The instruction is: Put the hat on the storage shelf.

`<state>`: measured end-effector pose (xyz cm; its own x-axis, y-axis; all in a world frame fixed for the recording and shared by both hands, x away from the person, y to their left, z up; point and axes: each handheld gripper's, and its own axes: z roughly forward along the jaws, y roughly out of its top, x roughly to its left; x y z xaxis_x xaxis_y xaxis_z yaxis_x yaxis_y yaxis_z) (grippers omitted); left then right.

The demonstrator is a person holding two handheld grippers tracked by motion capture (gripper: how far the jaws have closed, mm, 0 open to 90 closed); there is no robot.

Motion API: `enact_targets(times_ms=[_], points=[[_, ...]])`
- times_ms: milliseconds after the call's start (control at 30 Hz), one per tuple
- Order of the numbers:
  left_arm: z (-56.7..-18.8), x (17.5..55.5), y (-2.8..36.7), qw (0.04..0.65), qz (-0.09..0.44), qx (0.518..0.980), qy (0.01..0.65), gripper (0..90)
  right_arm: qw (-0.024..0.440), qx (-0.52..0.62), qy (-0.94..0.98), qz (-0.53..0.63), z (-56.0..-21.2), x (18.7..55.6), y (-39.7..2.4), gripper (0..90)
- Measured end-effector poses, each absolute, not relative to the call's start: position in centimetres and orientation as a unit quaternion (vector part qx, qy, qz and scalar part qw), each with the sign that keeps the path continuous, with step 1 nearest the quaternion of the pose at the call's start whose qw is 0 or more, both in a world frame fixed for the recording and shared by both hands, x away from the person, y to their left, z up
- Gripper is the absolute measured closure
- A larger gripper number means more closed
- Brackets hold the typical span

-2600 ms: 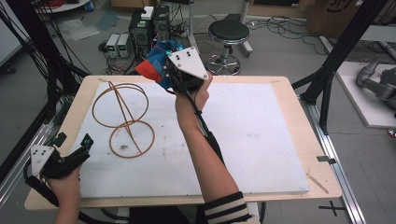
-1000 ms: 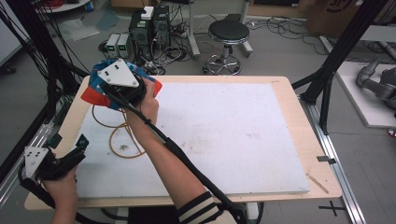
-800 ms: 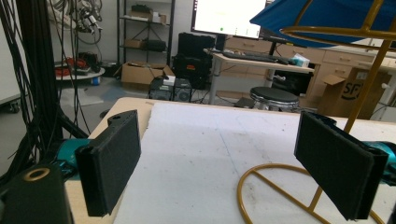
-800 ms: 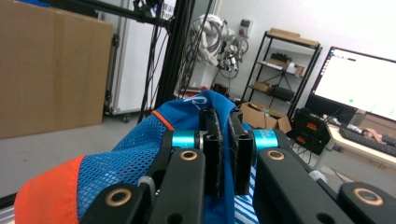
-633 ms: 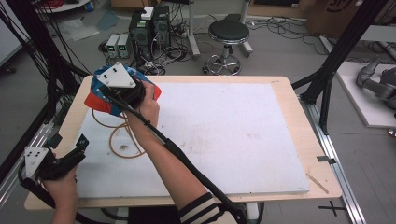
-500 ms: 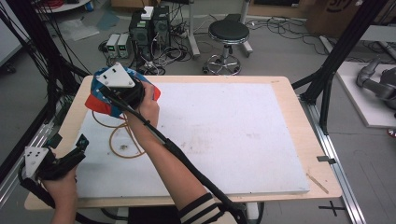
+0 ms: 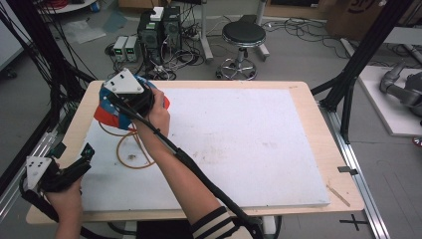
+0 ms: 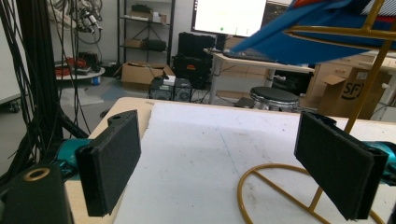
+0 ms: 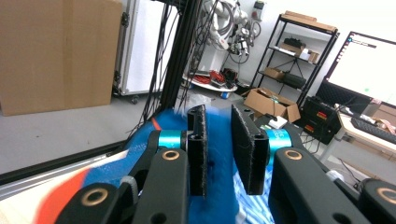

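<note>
At the table's far left corner, your right gripper [image 7: 130, 94] sits over the blue and red cloth [image 7: 112, 117], which is draped on top of the gold wire stand [image 7: 130, 152]. Its jaws have just been opening; in the right gripper view a narrow gap shows between the pads, with the cloth's blue fabric [image 9: 219, 154] lying in it, no longer pinched. Your left gripper [image 7: 74, 167] waits near the table's front left edge, jaws wide apart and holding nothing.
</note>
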<state>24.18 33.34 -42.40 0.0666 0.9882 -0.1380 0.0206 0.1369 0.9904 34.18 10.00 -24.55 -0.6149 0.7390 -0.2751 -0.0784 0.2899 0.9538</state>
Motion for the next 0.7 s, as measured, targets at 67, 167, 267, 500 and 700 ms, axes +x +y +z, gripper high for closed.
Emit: enact_targets(times_ms=[67, 167, 267, 500, 700], points=[[-42.40, 24.18, 33.34, 0.546, 0.443, 0.485, 0.520, 15.0, 0.372, 0.231, 0.712, 0.549, -24.54, 34.18, 10.00, 77.1], [-42.40, 24.19, 33.34, 0.546, 0.443, 0.484, 0.521, 15.0, 0.371, 0.232, 0.710, 0.551, -24.49, 34.18, 9.96, 77.1], [-42.40, 24.19, 33.35, 0.546, 0.443, 0.485, 0.520, 15.0, 0.371, 0.232, 0.711, 0.550, -24.44, 34.26, 9.85, 77.1], [-42.40, 24.18, 33.35, 0.545, 0.444, 0.485, 0.520, 15.0, 0.370, 0.236, 0.707, 0.555, -24.26, 34.23, 9.64, 73.0], [-42.41, 24.19, 33.37, 0.545, 0.444, 0.485, 0.520, 15.0, 0.369, 0.246, 0.697, 0.563, -24.06, 34.26, 9.29, 58.9]])
